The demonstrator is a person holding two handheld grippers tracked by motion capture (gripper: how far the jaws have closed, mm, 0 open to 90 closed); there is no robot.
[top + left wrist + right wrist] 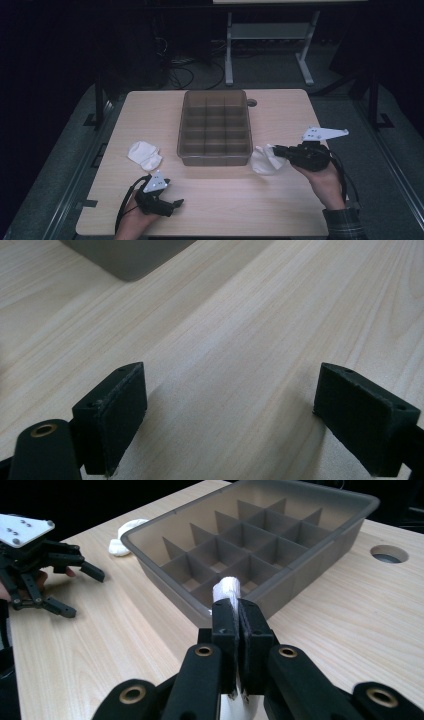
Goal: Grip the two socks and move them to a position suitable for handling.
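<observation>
Right hand-held gripper (235, 630) clenched on white cloth (227, 587), mostly hidden | left hand-held gripper (230, 415) released, empty

No readable text, labels, brands, numbers or signs anywhere: none on the divided tray (214, 125), the table (280, 210), or either gripper's plate.

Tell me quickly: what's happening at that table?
Right gripper shut on white cloth, beside the grey divided tray. Left gripper open, low over table. Second cloth lies left of tray.
</observation>
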